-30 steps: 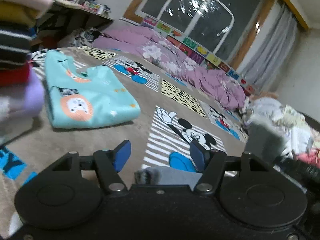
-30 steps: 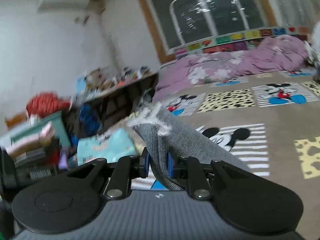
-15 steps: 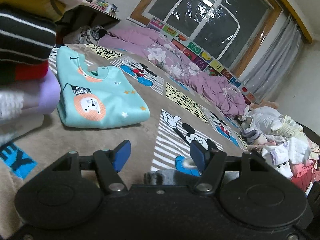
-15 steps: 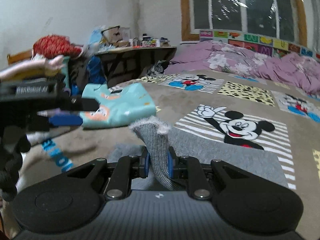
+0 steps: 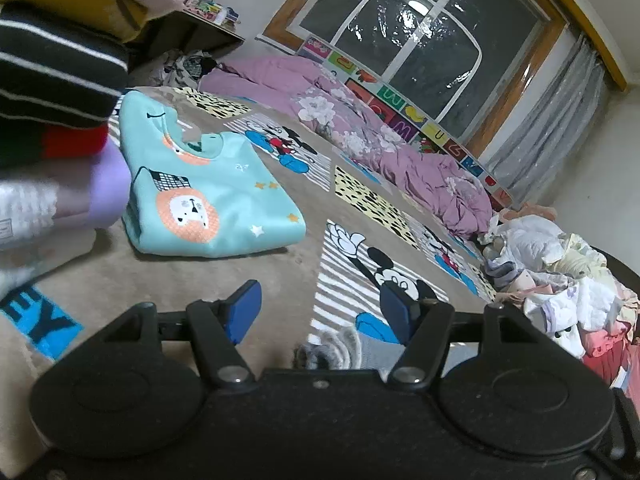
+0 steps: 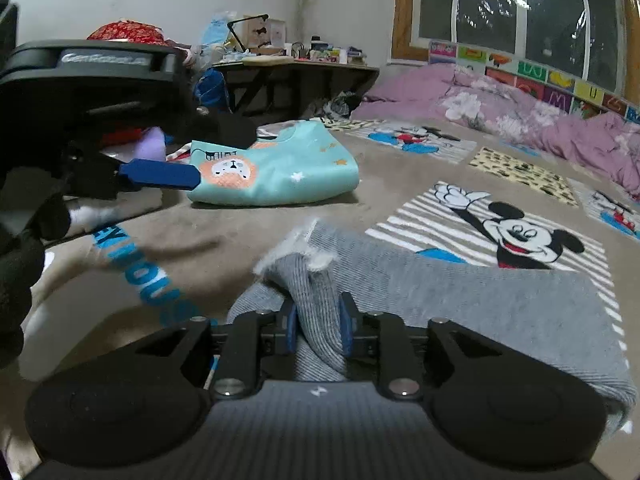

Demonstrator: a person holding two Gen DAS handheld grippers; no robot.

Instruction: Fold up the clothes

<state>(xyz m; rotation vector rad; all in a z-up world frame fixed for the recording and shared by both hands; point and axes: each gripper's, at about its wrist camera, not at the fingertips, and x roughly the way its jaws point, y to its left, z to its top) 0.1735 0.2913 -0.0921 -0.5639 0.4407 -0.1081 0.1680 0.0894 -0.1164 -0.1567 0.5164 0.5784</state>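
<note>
A grey ribbed garment (image 6: 460, 292) lies spread on the cartoon-mouse blanket (image 6: 400, 168). My right gripper (image 6: 318, 324) is shut on a bunched, fuzzy-edged corner of it, low over the blanket. A bit of that grey cloth (image 5: 340, 350) shows in the left wrist view, just below my left gripper (image 5: 320, 306), which is open and empty above the blanket. The left gripper also shows at the left of the right wrist view (image 6: 160, 174). A folded teal sweatshirt (image 5: 208, 196) with a lion print lies ahead; it also shows in the right wrist view (image 6: 276, 172).
A stack of folded clothes (image 5: 52, 92) stands at the left. A heap of unfolded clothes (image 5: 560, 280) sits at the right. A rumpled purple duvet (image 5: 380, 140) runs along the window wall. A cluttered low desk (image 6: 296, 68) stands in the back corner.
My right gripper has lowered the grey garment and it now lies spread on the blanket. My left gripper has moved closer to the stack and the teal sweatshirt, still open.
</note>
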